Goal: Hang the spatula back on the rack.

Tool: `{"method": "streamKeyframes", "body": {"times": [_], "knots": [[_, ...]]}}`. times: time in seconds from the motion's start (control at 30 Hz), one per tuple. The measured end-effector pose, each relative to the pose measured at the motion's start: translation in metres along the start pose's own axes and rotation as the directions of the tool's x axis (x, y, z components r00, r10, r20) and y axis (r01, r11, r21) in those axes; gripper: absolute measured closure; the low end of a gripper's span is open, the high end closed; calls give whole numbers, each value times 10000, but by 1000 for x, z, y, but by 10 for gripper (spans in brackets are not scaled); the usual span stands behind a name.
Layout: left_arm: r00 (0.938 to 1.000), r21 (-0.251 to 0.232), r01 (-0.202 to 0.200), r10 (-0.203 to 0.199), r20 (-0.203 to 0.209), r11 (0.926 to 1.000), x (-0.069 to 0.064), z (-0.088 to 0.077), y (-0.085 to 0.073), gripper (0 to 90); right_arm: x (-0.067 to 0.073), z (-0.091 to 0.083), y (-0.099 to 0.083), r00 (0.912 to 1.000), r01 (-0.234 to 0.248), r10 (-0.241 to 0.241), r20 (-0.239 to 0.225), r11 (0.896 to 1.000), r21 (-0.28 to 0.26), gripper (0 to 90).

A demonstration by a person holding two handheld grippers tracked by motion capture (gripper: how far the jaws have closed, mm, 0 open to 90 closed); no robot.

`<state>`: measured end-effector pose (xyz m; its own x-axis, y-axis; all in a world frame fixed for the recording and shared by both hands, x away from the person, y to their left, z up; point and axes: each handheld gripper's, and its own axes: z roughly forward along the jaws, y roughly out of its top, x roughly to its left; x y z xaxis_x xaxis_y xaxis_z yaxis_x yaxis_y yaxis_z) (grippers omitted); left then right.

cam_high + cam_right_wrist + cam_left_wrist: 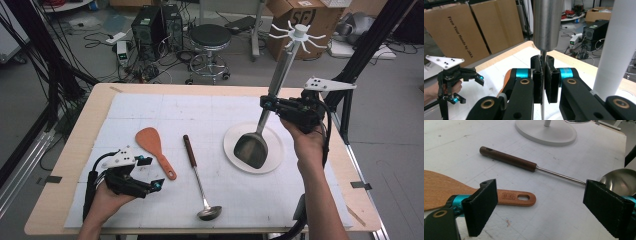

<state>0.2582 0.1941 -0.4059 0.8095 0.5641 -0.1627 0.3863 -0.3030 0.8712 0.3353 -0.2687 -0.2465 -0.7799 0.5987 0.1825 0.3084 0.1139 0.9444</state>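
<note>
A white rack stands on the mat, with a round base (230,142) and a hooked top (298,32). My right gripper (266,104) is shut on the thin shaft of a steel spatula (251,150), whose blade hangs tilted over the base. In the right gripper view the pads (539,75) pinch the shaft below the thick steel handle (547,22), beside the white post (619,50). My left gripper (151,172) is open, low over the mat. Between its pads (481,205) lie a wooden rice paddle (516,197) and a brown-handled ladle (509,158).
The paddle (152,145) and the ladle (197,175) lie side by side left of the rack base. Behind the table are a stool (210,37), computer towers (155,25) and cardboard boxes (300,20). Black frame posts (370,45) stand at the right.
</note>
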Motion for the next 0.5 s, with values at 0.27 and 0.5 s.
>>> {"method": "streamKeyframes", "body": {"times": [0.27,0.5], "knots": [[10000,-27,8,-7,30,10000,0,0,0,129,0,3,-1,9997,113,-115,203,9999,114,857],[10000,-61,34,-34,-1,10000,1,-1,0,127,-1,-1,0,9997,72,-69,229,9999,-157,833]]}}
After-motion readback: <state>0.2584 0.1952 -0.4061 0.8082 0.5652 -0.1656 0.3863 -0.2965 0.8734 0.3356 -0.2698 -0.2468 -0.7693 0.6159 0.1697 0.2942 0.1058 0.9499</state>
